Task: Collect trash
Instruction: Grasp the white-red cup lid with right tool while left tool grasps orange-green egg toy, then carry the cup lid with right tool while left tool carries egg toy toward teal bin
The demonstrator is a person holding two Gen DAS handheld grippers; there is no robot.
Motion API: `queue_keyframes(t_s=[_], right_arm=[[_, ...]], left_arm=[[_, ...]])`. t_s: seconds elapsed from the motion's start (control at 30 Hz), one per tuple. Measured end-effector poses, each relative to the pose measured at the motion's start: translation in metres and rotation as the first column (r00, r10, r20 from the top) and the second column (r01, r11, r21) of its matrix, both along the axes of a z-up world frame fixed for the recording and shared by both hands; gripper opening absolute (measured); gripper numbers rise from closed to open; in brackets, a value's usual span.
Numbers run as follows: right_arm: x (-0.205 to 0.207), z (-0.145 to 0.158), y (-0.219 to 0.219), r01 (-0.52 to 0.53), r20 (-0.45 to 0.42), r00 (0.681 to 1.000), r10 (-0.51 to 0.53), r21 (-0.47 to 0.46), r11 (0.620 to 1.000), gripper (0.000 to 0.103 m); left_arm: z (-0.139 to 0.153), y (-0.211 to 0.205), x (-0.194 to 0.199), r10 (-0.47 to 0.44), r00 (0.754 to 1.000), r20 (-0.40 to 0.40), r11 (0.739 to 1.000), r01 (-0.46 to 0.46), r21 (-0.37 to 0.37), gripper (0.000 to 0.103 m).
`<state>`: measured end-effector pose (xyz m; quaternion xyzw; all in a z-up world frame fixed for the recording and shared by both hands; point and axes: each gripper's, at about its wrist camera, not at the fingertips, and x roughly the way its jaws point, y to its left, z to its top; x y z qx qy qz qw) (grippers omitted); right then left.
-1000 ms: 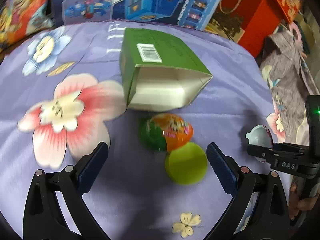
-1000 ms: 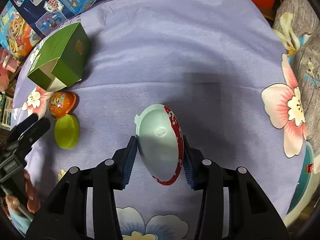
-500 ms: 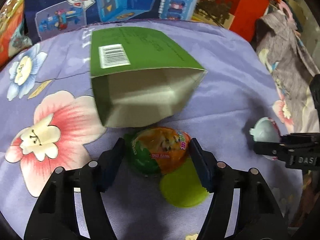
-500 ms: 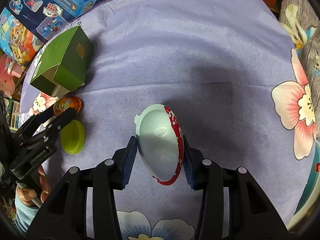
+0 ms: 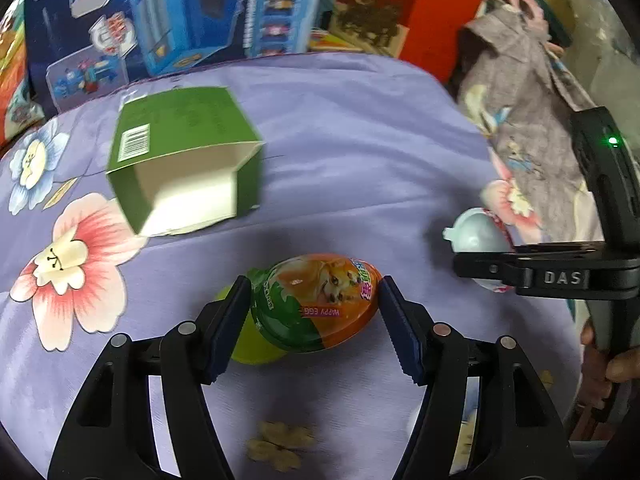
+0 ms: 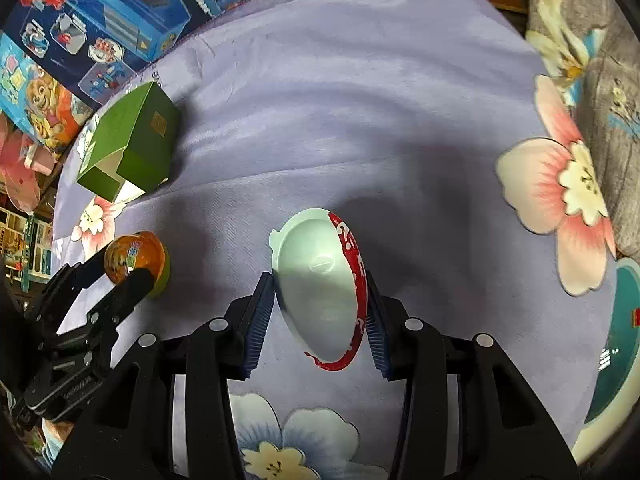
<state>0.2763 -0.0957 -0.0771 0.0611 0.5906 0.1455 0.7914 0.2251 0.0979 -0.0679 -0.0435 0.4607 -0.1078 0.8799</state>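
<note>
Green carton (image 5: 188, 152) lies open, empty; left tool (image 5: 316, 300) clamps orange egg (image 5: 320, 300), right tool (image 6: 320, 308) clamps pale shell (image 6: 316, 284).

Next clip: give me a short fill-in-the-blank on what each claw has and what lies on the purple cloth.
1. The left claw is closed on a toy egg printed orange and ____.
2. The right claw grips a pale half shell with a ____ patterned rim.
3. The box lying open on the flowered cloth is ____ outside.
4. Under the toy egg lies a yellow-green ____.

Missing words: green; red; green; disc
</note>
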Motion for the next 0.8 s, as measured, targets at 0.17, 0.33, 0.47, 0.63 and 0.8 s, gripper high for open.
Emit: queue_keyframes(t_s=[0.17,0.33,0.47,0.63,0.8], right_arm=[[-0.012,0.010,-0.022,0.028,0.016,0.999,-0.029,0.023,0.999,0.042],[-0.026,0.021,-0.049,0.061,0.039,0.997,-0.063,0.046,0.997,0.042],[-0.038,0.027,-0.070,0.090,0.050,0.994,-0.093,0.057,0.994,0.042],[-0.054,0.033,-0.100,0.132,0.063,0.989,-0.137,0.075,0.988,0.042],[-0.071,0.035,-0.128,0.170,0.070,0.982,-0.177,0.094,0.981,0.042]], left_arm=[[0.009,-0.023,-0.009,-0.035,0.999,0.005,0.999,0.035,0.009,0.066],[0.017,-0.046,-0.021,-0.063,0.998,0.017,0.998,0.062,0.017,0.066],[0.024,-0.066,-0.030,-0.092,0.995,0.027,0.996,0.091,0.024,0.066],[0.030,-0.090,-0.039,-0.128,0.991,0.032,0.991,0.127,0.031,0.066],[0.036,-0.116,-0.050,-0.168,0.985,0.039,0.985,0.166,0.045,0.066]])
